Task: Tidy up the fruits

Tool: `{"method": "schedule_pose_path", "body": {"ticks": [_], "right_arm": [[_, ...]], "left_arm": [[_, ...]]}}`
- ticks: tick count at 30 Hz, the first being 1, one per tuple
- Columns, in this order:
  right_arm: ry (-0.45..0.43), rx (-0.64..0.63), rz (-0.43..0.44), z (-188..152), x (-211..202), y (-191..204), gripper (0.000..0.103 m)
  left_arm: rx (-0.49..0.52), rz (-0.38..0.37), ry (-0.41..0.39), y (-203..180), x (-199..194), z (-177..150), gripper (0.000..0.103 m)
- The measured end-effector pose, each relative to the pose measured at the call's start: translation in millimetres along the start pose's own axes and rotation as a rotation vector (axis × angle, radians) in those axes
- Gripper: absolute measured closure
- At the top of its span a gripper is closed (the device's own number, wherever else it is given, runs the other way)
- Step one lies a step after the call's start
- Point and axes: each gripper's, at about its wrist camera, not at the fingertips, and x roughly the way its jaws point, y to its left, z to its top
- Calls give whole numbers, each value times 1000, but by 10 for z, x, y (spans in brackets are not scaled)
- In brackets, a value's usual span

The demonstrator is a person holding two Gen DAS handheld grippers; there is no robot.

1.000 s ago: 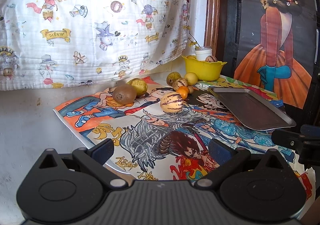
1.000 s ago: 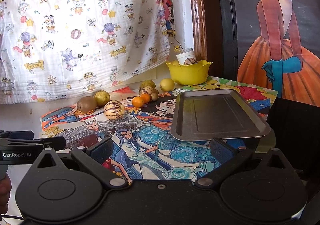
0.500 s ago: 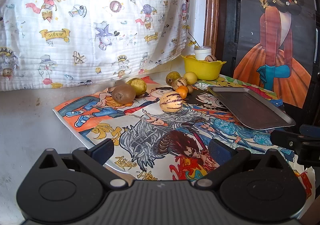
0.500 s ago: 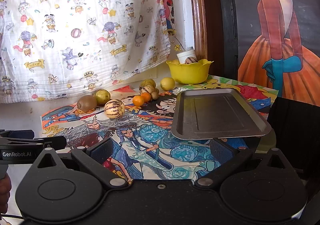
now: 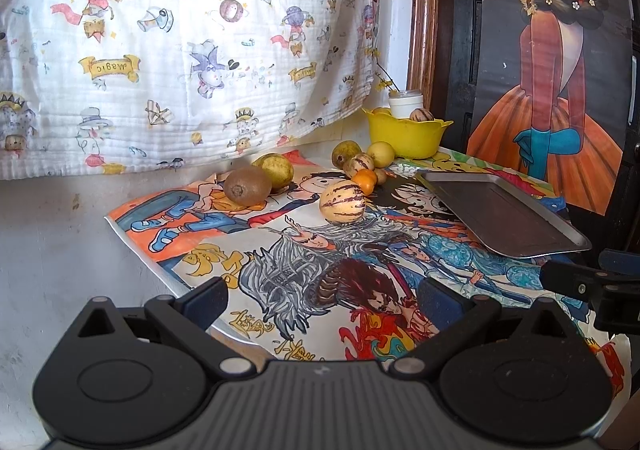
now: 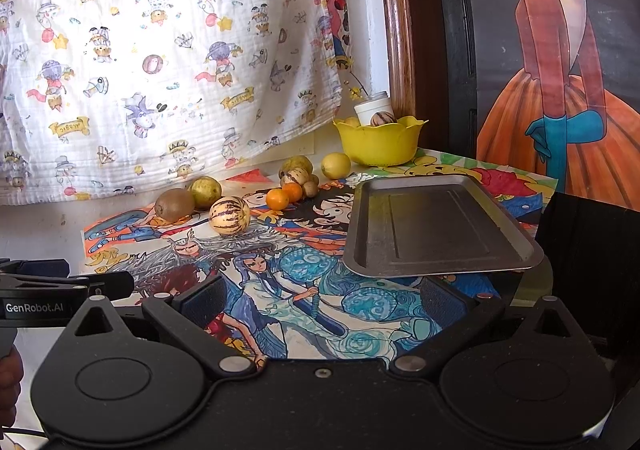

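Observation:
Several fruits lie on a cartoon-printed mat: a brown kiwi [image 5: 247,185] [image 6: 174,204], a yellow-green fruit [image 5: 275,170] behind it, a striped pepino melon [image 5: 342,202] [image 6: 229,215], small oranges [image 6: 277,198], a lemon [image 6: 336,165]. An empty grey metal tray [image 6: 436,226] [image 5: 500,216] lies at the right. A yellow bowl [image 6: 379,144] [image 5: 406,132] at the back holds fruit. My left gripper [image 5: 322,300] and right gripper [image 6: 322,300] are open, empty, well short of the fruits.
A printed white cloth [image 5: 180,50] hangs behind the table. A white jar [image 6: 374,110] stands behind the bowl. A wooden frame and a dark painted panel [image 6: 560,70] rise at the right. A black object [image 6: 592,258] sits beside the tray.
Both grippers have crept slightly forward toward the fruits. Nothing on the table has moved.

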Motion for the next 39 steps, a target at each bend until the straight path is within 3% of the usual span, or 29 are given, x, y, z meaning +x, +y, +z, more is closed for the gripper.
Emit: {"method": "schedule_pose_path", "body": {"ticks": [14,20,27,33,39], "right_arm": [[4,0,2,7,8,-4,0],[15,-25,49,38,22,-31,0],[82,65,232,442,99,-275,0],[101,45,268,836,238,-429,0],[169,-16,306,1260,504,-406,0]], "left_arm": [[-5,-5,19,-55,51,-55,0],[3,-10,41,12,78,47,0],[40,-10,16,54,149,248,0],[73,-52,17,168,266,485,0],[32,-135,34,379,454,737,0]]}}
